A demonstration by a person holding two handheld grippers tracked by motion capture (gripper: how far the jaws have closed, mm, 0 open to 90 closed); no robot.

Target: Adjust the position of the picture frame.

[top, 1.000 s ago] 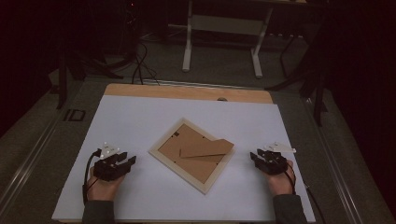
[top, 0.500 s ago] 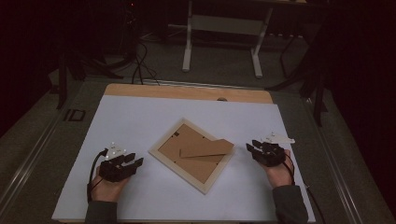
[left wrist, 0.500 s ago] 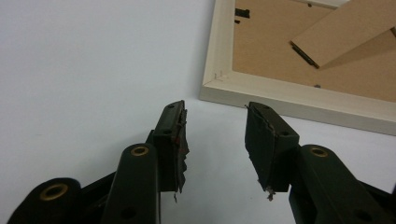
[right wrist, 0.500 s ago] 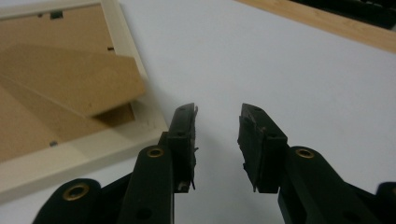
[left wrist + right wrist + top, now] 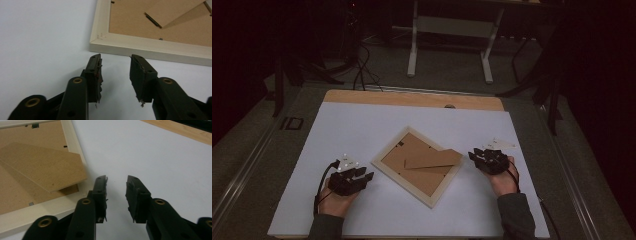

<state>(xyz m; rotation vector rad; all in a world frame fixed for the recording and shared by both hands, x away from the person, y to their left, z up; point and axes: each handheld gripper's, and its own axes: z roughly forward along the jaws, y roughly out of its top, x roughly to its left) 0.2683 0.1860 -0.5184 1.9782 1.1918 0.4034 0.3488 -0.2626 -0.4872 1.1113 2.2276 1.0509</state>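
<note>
Picture frame [image 5: 417, 166] lies face-down — front hidden.

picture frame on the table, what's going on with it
A person holds a gripper in each hand on either side of the picture frame, which lies face down on the white table, its cardboard stand sticking up. The left gripper and right gripper have just been closing, nothing between their jaws.
</note>
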